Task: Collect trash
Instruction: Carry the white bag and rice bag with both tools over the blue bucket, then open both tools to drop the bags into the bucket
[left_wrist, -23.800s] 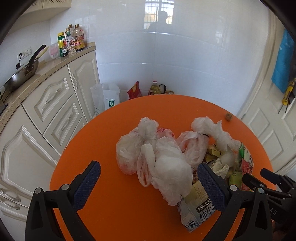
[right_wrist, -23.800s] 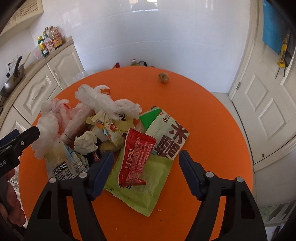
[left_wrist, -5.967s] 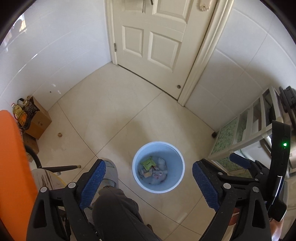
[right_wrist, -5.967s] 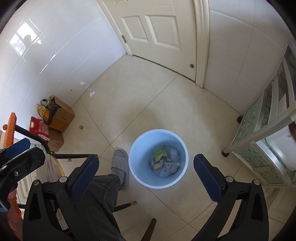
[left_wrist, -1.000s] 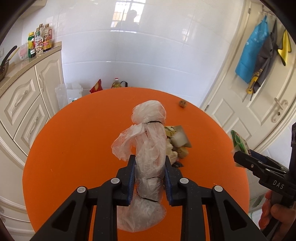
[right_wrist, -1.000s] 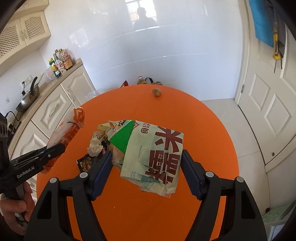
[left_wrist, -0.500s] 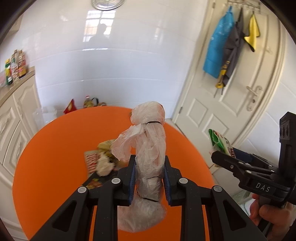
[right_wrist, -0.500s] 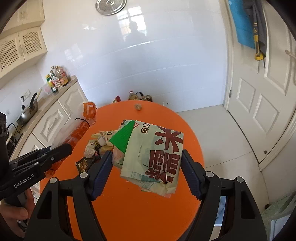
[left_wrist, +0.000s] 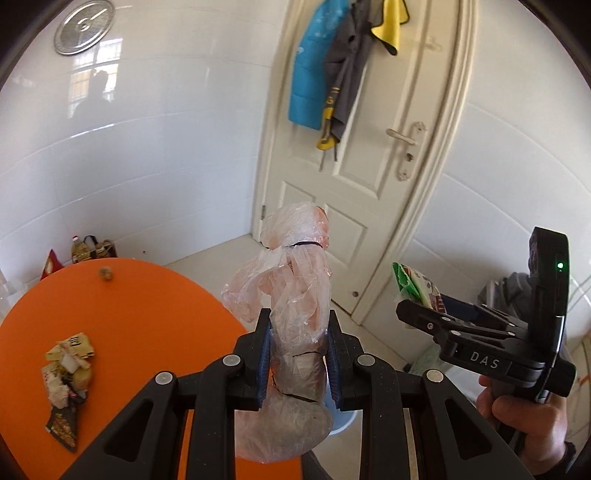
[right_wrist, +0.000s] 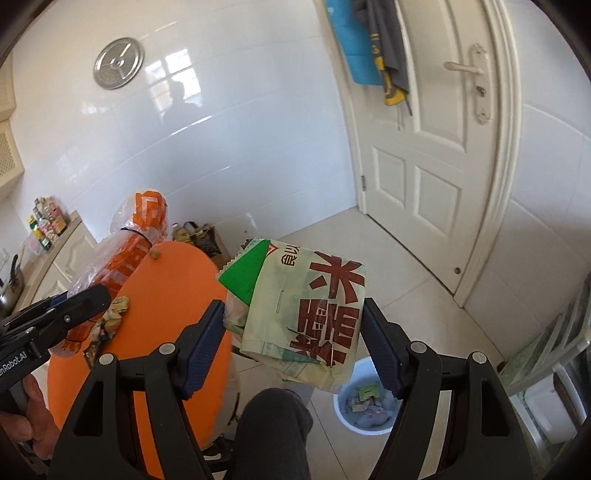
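My left gripper (left_wrist: 297, 354) is shut on a crumpled clear plastic bag (left_wrist: 291, 302) that stands up between its blue pads, past the right rim of the orange round table (left_wrist: 140, 306). My right gripper (right_wrist: 293, 339) is shut on a bundle of pale green wrappers with red characters (right_wrist: 314, 306), held in the air over the floor. A light blue bin (right_wrist: 364, 402) with trash in it stands on the tiles below the right gripper. Small scraps of trash (left_wrist: 66, 373) lie on the table at the left. In the left wrist view the right gripper (left_wrist: 461, 332) shows at the right, wrappers sticking out.
A white door (right_wrist: 424, 177) with clothes hung on it stands ahead. A person's dark-trousered knee (right_wrist: 269, 432) is at the bottom, next to the bin. A shelf rack (right_wrist: 546, 362) stands at the right. A small brown lump (left_wrist: 106, 274) lies at the table's far side.
Both grippers have swung to the right, away from the table and toward the door, each keeping its load. The bin has come into the right wrist view.
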